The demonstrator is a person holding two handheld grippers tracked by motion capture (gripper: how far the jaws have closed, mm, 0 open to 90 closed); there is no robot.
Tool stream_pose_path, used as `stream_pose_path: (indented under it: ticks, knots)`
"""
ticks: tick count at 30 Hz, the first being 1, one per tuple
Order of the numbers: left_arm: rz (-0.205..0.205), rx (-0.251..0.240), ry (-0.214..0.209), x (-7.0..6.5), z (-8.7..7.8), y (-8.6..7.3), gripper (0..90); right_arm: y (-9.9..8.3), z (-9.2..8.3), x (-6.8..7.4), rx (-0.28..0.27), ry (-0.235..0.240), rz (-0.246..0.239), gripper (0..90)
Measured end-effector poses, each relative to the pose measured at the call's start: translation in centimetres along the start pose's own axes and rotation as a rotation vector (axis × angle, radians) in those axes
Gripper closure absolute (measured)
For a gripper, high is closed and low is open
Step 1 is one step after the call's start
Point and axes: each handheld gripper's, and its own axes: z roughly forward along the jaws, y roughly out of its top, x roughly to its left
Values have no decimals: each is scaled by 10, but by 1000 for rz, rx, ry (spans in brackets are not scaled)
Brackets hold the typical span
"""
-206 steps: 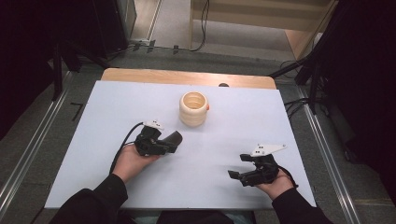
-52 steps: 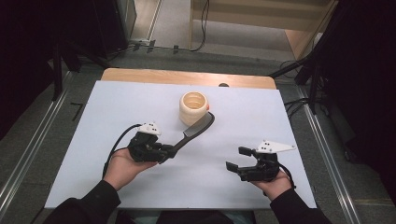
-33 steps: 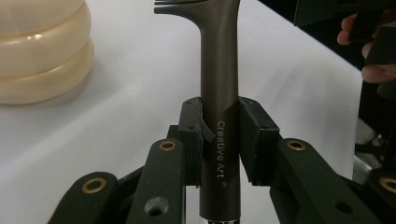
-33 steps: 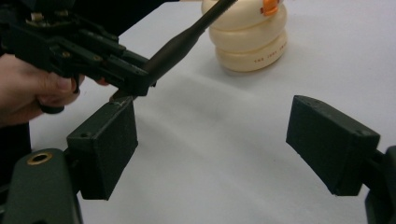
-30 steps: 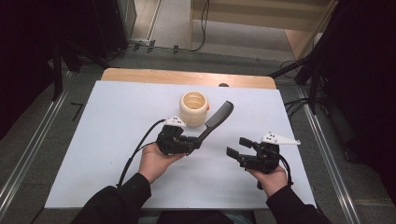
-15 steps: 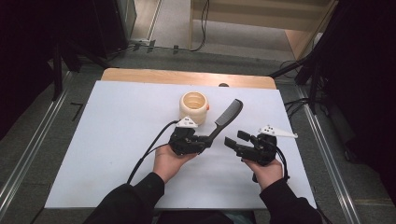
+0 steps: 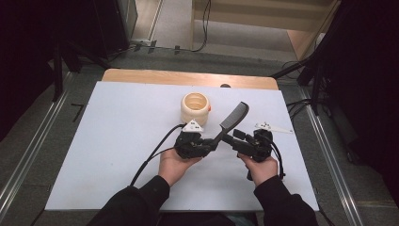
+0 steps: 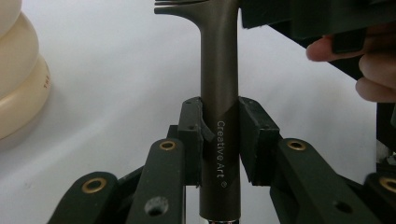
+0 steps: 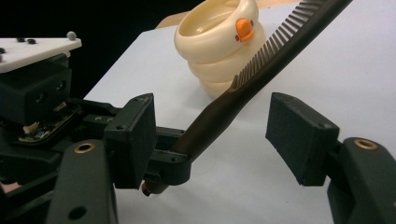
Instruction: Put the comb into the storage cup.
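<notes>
As my left tool [image 7: 211,144] clamps dark brown plastic comb [image 7: 231,119] by handle, comb now lifted off table [image 7: 117,141], carried right from cream ribbed cup [image 7: 195,108]; right tool [image 7: 235,137] spread wide around handle — handover likely.

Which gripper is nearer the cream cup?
Left. The left gripper, shut on the comb, sits just below the cream cup; the right gripper, open, is farther right.
</notes>
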Motion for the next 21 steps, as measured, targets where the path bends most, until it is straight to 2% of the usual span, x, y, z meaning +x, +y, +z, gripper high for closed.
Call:
stream_pose_path:
  ticks: [1,7,10,14,17,18,21]
  knots:
    - [0,-4,-3,-1,0,0,732,0,4,0,11,-5,18,334]
    - [4,-23,-6,-6,0,1,731,-1,13,-1,33,-21,46,376]
    - [6,-37,-8,-8,0,1,731,0,17,-1,40,-24,71,437]
    - [15,-49,-10,-10,0,1,731,1,22,-3,52,-3,102,512]
    - [25,-46,-5,-10,1,0,730,3,24,-2,67,19,149,610]
    - [23,-52,-7,-9,1,-1,730,3,24,-2,78,25,177,628]
    - [20,-57,-16,-9,1,-1,729,5,23,-4,81,44,217,654]
